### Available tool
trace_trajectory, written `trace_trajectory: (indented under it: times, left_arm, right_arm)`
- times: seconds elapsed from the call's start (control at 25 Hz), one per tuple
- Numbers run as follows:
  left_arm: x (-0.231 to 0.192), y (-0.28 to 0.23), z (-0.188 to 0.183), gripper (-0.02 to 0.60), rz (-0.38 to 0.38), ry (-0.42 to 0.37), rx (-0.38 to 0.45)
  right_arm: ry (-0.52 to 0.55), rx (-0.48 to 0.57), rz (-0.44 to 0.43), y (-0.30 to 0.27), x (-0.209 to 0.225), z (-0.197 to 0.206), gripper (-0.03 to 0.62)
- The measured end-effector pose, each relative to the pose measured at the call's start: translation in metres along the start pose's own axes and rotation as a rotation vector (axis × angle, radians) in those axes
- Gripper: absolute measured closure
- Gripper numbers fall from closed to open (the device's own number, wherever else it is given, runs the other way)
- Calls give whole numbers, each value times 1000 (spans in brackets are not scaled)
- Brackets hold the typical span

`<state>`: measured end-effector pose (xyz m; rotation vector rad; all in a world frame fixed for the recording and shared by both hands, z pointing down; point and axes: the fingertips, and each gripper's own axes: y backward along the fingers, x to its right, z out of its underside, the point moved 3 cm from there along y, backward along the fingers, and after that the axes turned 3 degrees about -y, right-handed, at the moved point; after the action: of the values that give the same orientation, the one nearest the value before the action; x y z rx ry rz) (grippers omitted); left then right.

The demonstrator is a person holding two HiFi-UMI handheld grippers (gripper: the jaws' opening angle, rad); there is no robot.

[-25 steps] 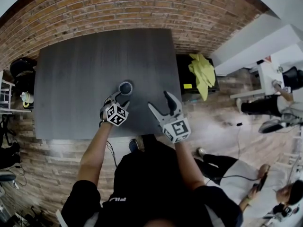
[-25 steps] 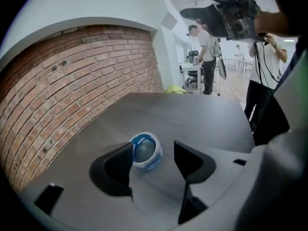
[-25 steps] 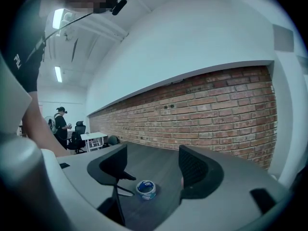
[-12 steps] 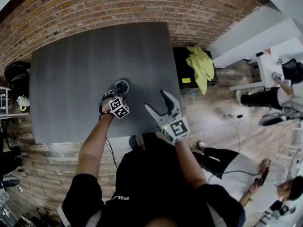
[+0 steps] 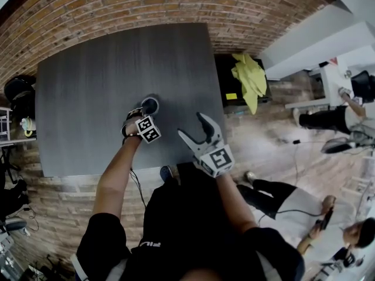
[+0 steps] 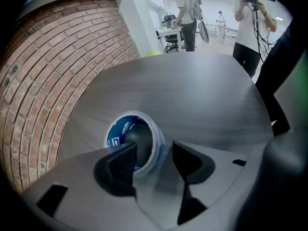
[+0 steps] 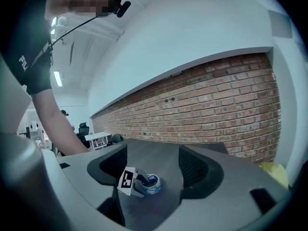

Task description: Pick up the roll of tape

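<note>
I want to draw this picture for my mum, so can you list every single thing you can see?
table: one, dark grey, middle of the head view
roll of tape: one, blue and white, lying flat on the table, nearer the person's side
brick wall: one, reddish brown, behind the table
cloth: one, yellow-green, draped on a black box right of the table
other people: at least two, on the right, beyond the table
left gripper: one, grey with a marker cube, down over the tape; jaws apart and just closing a little, the roll's wall between them, not pinched
right gripper: one, grey with a marker cube, over the table's near right edge; jaws apart, empty
</note>
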<state>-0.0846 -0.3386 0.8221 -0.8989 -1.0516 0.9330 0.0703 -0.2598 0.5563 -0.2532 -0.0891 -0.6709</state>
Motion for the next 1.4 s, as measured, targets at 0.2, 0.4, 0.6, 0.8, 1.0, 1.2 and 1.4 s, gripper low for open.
trace_trajectory:
  times: [0.2,0.4,0.6,0.8,1.0,1.2,1.4]
  left_arm:
    - [-5,1,-5,471,-50,-36,1]
    - [-4,0,-6,504,-54,-30,1]
    - [-5,6,-2,525,-72,-12,11]
    - [-10,20,-6,529,-100,51,58]
    - [-9,32,-7,531,-119,149,113]
    - [-5,45,-6,532,-133,245,166]
    - [-7,66,-2,535,-171,376,252]
  right_arm:
    - [-21,-34,0,3,1,10,289]
    - [-25,-9,12,6,4,10,289]
    - [-48,-24,18,9,3,7,289]
    - [-44,-6,16,10,3,4,289]
    - [-20,-17,15,11,3,5,289]
    - [-12,-5,18,14,2,2,289]
    - [-10,-1,21,16,-2,0,289]
